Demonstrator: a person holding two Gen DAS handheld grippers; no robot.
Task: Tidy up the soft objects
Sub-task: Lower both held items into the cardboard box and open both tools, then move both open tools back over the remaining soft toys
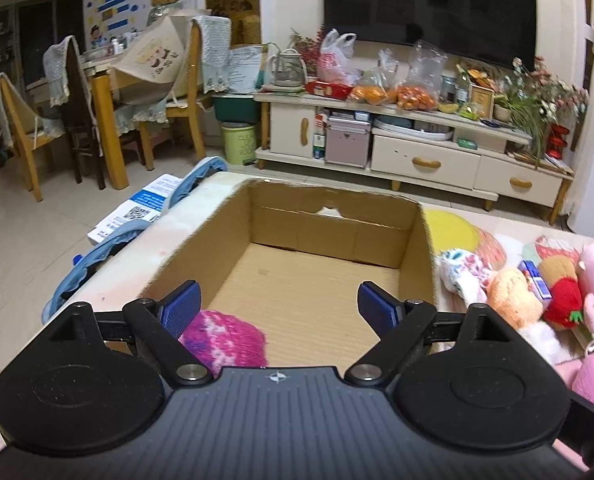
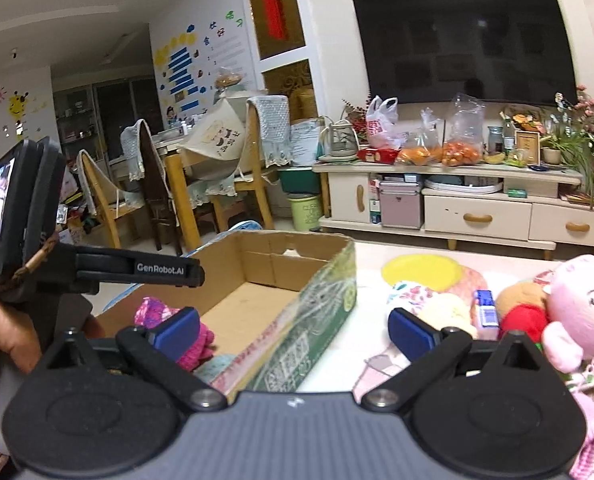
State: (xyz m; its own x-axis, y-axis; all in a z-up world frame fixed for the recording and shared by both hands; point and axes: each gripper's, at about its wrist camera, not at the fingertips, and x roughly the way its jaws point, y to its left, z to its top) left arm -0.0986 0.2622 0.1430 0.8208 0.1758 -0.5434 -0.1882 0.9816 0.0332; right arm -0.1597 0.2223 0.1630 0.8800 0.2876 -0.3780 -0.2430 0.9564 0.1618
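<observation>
An open cardboard box (image 1: 425,240) stands on the table with a pink knitted piece (image 1: 225,340) lying in its near left corner. My left gripper (image 1: 279,305) hangs over the box's near end, open wide, nothing between its blue pads; the knit lies just below the left pad. To the right of the box lie soft toys: a floral cloth piece (image 1: 465,272), an orange plush (image 1: 513,296), a red strawberry (image 1: 563,306) and a pink pig (image 2: 581,308). My right gripper (image 2: 293,332) is open wide, astride the box's green printed side wall (image 2: 309,328), touching nothing.
A small blue carton (image 2: 485,308) sits among the toys. A hand (image 2: 1,332) holds the left tool, its screen unit (image 2: 1,196) at the left edge. Beyond the table stand a TV cabinet (image 1: 417,160), chairs and a dining table (image 1: 105,120). Blue cloth (image 1: 97,256) hangs off the table's left edge.
</observation>
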